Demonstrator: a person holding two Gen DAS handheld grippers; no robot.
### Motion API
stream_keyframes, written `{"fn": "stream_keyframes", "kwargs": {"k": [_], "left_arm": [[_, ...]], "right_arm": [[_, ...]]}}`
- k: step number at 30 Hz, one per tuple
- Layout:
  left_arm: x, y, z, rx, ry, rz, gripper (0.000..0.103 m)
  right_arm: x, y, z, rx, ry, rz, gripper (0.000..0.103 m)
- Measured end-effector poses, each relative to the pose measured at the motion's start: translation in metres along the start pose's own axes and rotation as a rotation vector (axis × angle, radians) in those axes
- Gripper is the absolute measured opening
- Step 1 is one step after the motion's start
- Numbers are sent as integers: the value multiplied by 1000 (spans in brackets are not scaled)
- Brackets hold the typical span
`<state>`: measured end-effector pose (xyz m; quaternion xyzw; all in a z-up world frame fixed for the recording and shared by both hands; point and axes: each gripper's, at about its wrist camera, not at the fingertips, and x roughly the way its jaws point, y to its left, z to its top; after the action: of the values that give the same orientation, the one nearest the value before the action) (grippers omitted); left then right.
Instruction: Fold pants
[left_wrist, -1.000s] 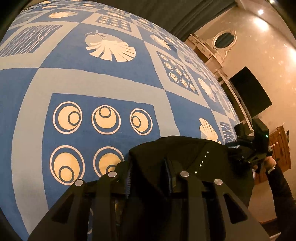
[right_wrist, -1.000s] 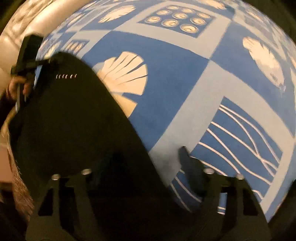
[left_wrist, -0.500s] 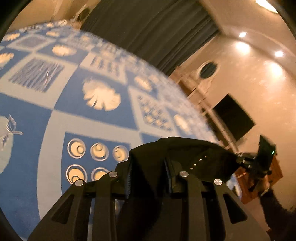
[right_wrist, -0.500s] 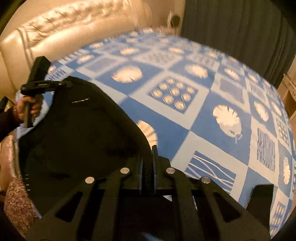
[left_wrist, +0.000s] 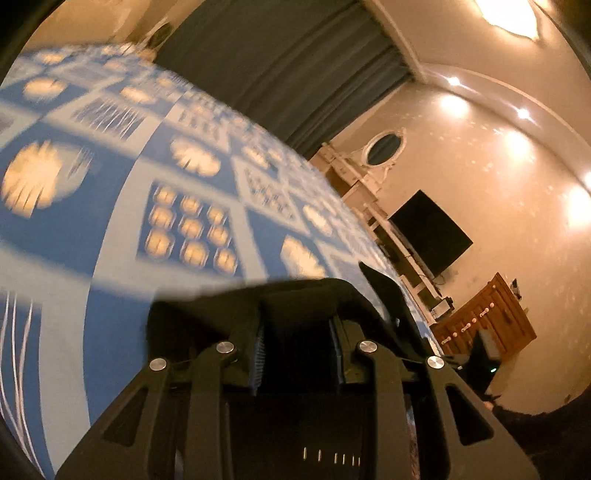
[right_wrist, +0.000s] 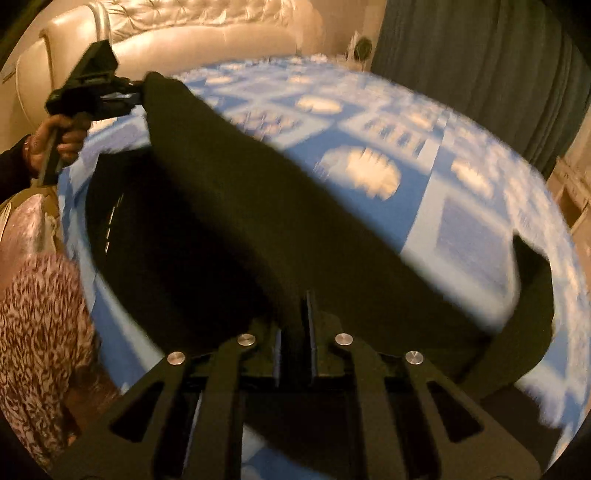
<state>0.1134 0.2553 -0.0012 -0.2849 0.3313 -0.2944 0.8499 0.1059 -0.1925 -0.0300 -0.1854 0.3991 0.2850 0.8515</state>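
Note:
The black pants (right_wrist: 229, 206) hang stretched between my two grippers above the blue patterned bedspread (right_wrist: 424, 192). My right gripper (right_wrist: 295, 310) is shut on one corner of the pants. My left gripper (left_wrist: 297, 332) holds the other corner, with black cloth (left_wrist: 295, 295) bunched between its fingers. In the right wrist view the left gripper (right_wrist: 125, 98) shows at the upper left, clamped on the raised cloth edge, held by a hand (right_wrist: 55, 136). The right gripper's body (left_wrist: 480, 354) shows dimly at the lower right of the left wrist view.
The bed (left_wrist: 110, 206) with shell and circle squares fills both views. A cream tufted headboard (right_wrist: 184, 37) stands behind it. Dark curtains (left_wrist: 295, 66), a white dresser with oval mirror (left_wrist: 373, 162), a black TV (left_wrist: 432, 232) and a wooden chest (left_wrist: 487, 317) line the room.
Both grippers have lifted the pants up off the bedspread and tilted upward. The right gripper closed on the cloth after being open a second ago. Views are blurred by motion.

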Motion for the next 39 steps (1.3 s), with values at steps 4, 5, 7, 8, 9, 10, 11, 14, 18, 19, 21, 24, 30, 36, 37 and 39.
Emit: {"fn": "stream_keyframes", "kwargs": {"k": [4,5,7,8,9,10,11,14,18,19,21,24,30,36,37,39], "left_arm": [[-8,16,-39,-88,66,44,29],[-11,18,-48,-101,83,63,29],[-19,23,-63,-146,94,93,29],[-23,25,-67,-169,85,92,29],[-28,27,-70,-198,69,88,29],[-35,28,-73,-233,45,79,29],[-39,27,-75,-256,29,75,29],[-43,13,-76,-266,5,53,29],[-20,0,-73,-324,20,72,29],[-18,3,-76,-349,17,76,30],[-11,4,-77,-383,14,91,30],[-2,6,-76,-410,-13,149,33],[-2,14,-81,-514,-76,190,39],[-5,25,-90,-566,-113,181,39],[-7,24,-93,-566,-114,183,39],[-6,23,-95,-546,-113,199,35]], "right_arm": [[21,15,-27,31,58,8,15],[22,16,-30,43,55,6,15],[22,13,-30,70,50,9,15],[21,13,-30,76,50,10,17],[21,12,-28,79,53,11,18],[21,12,-28,77,56,9,19],[22,13,-27,70,60,5,23],[21,20,-30,45,57,-14,37],[21,24,-33,40,56,-26,40],[20,23,-33,50,56,-19,41],[20,18,-32,82,56,3,51],[17,13,-33,133,48,34,55],[-8,-11,-37,476,-7,218,64],[-1,-45,-81,999,-53,438,64],[2,-48,-84,1041,-61,452,64],[8,-54,-90,1149,-84,503,64]]}}
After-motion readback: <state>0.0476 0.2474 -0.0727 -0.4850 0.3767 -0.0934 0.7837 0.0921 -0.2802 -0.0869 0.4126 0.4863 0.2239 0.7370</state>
